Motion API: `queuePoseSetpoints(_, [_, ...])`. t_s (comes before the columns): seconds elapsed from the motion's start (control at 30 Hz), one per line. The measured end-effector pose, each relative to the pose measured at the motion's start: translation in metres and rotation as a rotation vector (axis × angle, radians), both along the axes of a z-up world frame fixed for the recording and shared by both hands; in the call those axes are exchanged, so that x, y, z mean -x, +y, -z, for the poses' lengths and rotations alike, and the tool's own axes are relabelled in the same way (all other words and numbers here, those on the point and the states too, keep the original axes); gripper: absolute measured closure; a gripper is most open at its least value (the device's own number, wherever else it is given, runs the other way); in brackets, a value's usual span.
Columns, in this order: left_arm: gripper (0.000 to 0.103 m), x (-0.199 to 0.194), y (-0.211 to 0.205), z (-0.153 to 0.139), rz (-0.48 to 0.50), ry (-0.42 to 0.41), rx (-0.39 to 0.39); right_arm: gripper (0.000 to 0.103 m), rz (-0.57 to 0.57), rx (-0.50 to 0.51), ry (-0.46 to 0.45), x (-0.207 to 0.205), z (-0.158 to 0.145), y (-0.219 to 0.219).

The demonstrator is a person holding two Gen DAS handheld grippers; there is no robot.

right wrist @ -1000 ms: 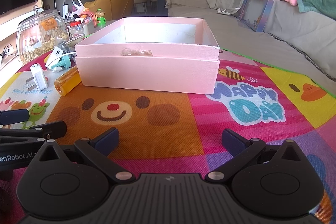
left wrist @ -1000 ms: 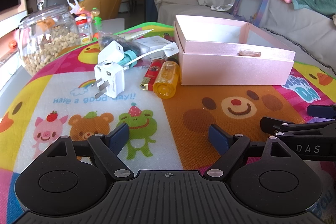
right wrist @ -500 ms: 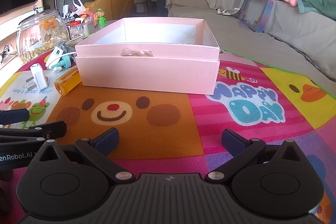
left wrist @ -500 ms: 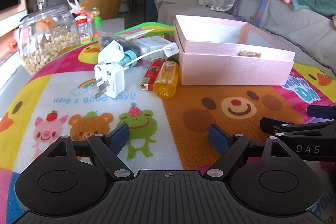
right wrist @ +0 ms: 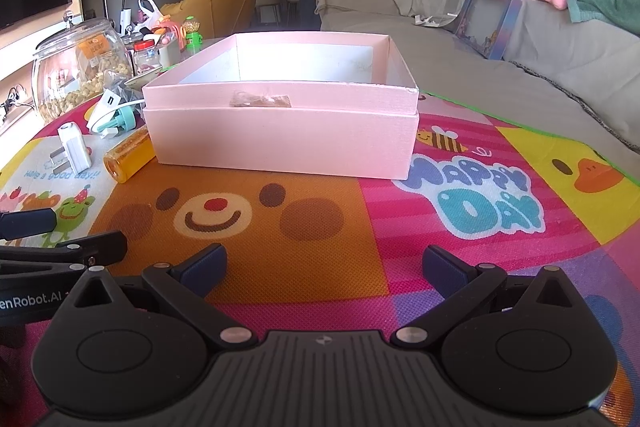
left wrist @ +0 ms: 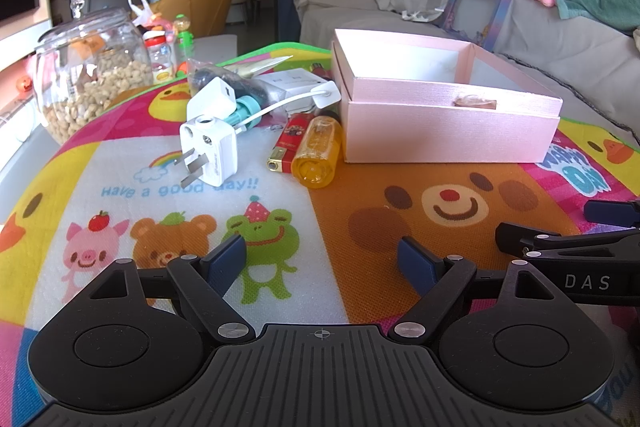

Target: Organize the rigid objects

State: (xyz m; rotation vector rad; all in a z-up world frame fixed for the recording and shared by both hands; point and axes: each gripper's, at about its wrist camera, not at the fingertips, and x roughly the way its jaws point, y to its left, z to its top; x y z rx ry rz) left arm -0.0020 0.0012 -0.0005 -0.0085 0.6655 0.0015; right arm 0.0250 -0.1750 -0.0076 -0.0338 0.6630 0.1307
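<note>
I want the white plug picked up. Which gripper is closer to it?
Left. The left gripper sits just in front of the plug, slightly to its right. The right gripper faces the pink box, with the plug far off to its left.

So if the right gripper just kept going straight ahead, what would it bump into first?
Most likely the pink box. The right gripper is open, low over the play mat, and the box's front wall sits almost dead ahead with only bare mat between, though depth is hard to judge.

Left gripper (left wrist: pixel 322 259) and right gripper (right wrist: pixel 324 267) both low, level, side by side, jaws spread wide, nothing between fingers.
</note>
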Motion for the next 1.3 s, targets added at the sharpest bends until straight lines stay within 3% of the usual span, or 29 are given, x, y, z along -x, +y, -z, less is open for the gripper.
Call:
queuePoseSetpoints(0.73, [0.016, 0.005, 0.003, 0.001, -0.003, 0.001, 0.002, 0.0, -0.007, -0.008, -0.002, 0.002, -0.001, -0.002])
queuePoseSetpoints(1.0, [0.017, 0.032, 0.001, -0.004, -0.022, 0.001, 0.007, 0.0, -0.04, -0.054, -0.008, 0.033, -0.005, -0.012])
queuePoseSetpoints(1.07, [0.027, 0.036, 0.007, -0.007, -0.025, -0.014, 0.029, 0.0, -0.063, -0.045, -0.002, 0.037, -0.006, -0.012])
queuePoseSetpoints(1.13, [0.052, 0.038, 0.02, -0.013, -0.02, -0.051, 0.084, 0.0, -0.096, -0.01, 0.009, 0.036, -0.008, -0.009])
queuePoseSetpoints(1.2, [0.052, 0.039, 0.031, -0.029, -0.014, -0.128, 0.091, 0.0, -0.121, 0.005, 0.024, 0.033, -0.011, -0.007])
queuePoseSetpoints(1.3, [0.052, 0.032, 0.049, -0.056, 0.018, -0.23, 0.008, 0.0, -0.157, -0.019, 0.055, 0.03, -0.011, -0.01])
